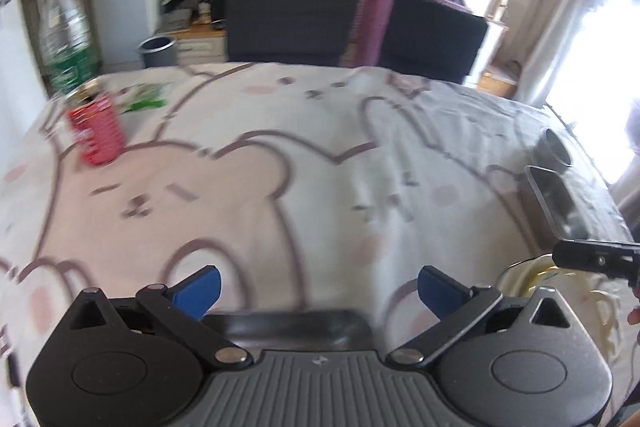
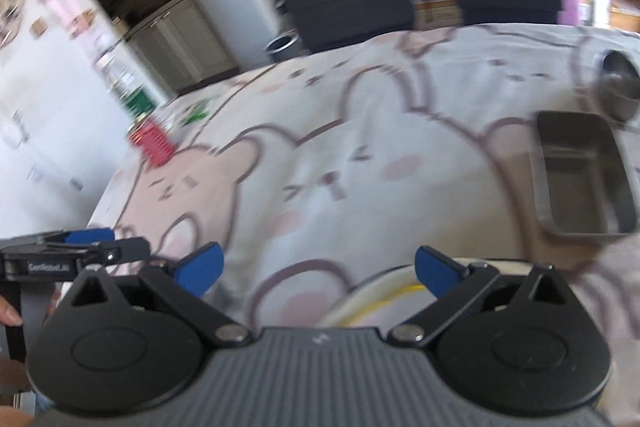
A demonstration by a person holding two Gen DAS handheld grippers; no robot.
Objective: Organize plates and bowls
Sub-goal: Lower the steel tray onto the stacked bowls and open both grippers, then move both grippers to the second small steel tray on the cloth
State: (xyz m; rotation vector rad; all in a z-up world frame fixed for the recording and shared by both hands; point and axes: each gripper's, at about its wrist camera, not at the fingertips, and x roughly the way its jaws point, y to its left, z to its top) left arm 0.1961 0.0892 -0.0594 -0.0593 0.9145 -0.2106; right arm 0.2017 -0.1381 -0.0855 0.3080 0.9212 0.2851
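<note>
Both views are motion-blurred. My left gripper (image 1: 319,289) is open and empty above the bear-print tablecloth (image 1: 300,167). My right gripper (image 2: 318,269) is open and empty too. A white plate with yellow rings (image 2: 376,301) lies just under the right gripper's right finger; its edge also shows in the left wrist view (image 1: 568,283) at the lower right. A rectangular metal tray (image 2: 580,175) and a round metal bowl (image 2: 618,87) sit at the table's right side; the left wrist view shows the same tray (image 1: 554,199) and bowl (image 1: 556,147).
A red soda can (image 1: 96,129) stands at the table's left, with a green-labelled plastic bottle (image 1: 70,39) and a green wrapper (image 1: 146,97) behind it. Two dark chairs (image 1: 292,23) stand beyond the far edge. The other gripper (image 2: 72,259) is at the left.
</note>
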